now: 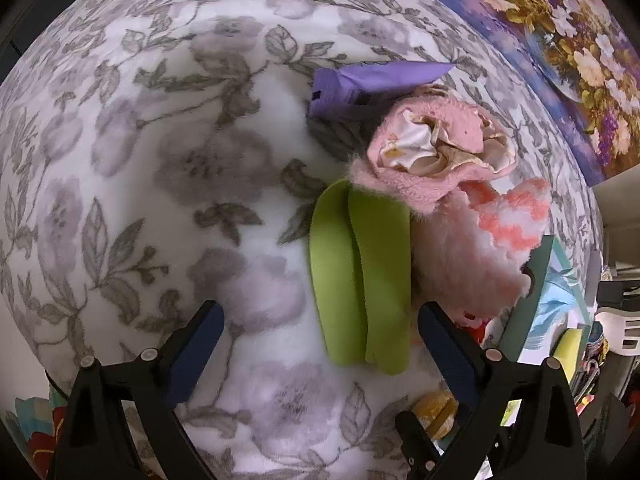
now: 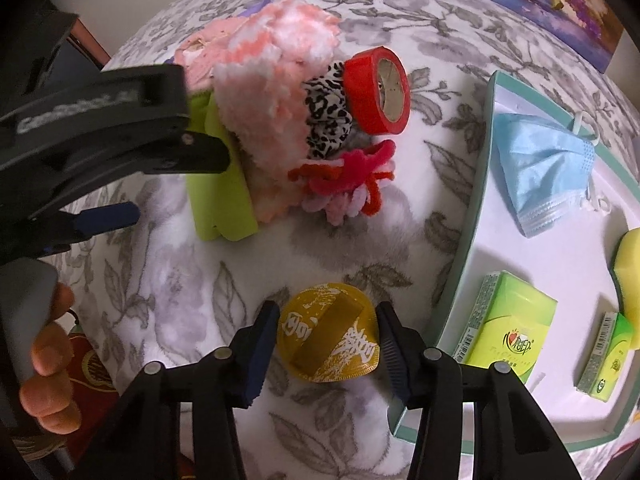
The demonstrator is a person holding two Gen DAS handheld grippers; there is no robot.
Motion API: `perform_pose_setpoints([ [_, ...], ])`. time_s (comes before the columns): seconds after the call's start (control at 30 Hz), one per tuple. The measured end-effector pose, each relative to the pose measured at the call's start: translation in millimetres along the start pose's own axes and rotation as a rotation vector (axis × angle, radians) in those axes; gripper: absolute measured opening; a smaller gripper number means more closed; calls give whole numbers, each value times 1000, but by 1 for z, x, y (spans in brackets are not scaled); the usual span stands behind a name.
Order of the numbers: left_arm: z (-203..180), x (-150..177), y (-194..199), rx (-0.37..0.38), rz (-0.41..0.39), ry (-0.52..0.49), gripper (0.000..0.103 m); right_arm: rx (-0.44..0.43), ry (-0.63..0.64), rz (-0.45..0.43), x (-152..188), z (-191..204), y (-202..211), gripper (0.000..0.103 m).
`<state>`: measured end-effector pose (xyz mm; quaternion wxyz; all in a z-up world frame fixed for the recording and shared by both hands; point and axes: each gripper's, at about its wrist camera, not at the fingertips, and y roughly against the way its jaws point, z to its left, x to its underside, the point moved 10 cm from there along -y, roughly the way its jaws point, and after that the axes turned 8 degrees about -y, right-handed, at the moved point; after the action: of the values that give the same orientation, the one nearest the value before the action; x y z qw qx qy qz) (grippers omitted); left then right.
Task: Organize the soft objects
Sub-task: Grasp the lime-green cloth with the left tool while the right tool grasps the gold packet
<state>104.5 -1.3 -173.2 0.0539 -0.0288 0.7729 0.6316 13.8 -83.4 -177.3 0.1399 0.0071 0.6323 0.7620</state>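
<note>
Right gripper | pointing steeply down (jaws astride yellow pouch)

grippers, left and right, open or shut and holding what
Left gripper: open, holding nothing, green folded cloth between its fingers.
Right gripper: closed on the yellow packet.

A fleecy blanket printed with grey flowers covers the whole surface. Propped at the far right stands a floral painting, purple-edged with pale blossoms and yellow leaves.
</note>
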Motion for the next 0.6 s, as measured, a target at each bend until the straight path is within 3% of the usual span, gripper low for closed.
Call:
perform_pose_setpoints([
  [0.07, -3, -2, -5, -3, 2, -4, 82, 0, 0, 0, -1, -2, 0, 52],
  [0.13, -3, -3, -13, -5, 13, -6, 81, 3, 3, 2, -1, -5, 0, 52],
  [0.2, -4, -5, -14, -19, 3, -14, 74, 5, 3, 2, -1, -3, -1, 52],
  [0.27, -2, -5, -14, -29, -6, -23, 54, 5, 3, 2, -2, -4, 0, 52],
  [0.4, -6, -11, -14, -33, -25, -39, 32, 12, 8, 1, -2, -4, -1, 52],
  [0.47, -8, -12, -15, -13, -24, -39, 14, 16, 11, 2, -1, -3, 0, 52],
  [0.6, -16, -10, -16, 34, -21, -39, 7, 29, 19, 0, 0, -1, -1, 52],
])
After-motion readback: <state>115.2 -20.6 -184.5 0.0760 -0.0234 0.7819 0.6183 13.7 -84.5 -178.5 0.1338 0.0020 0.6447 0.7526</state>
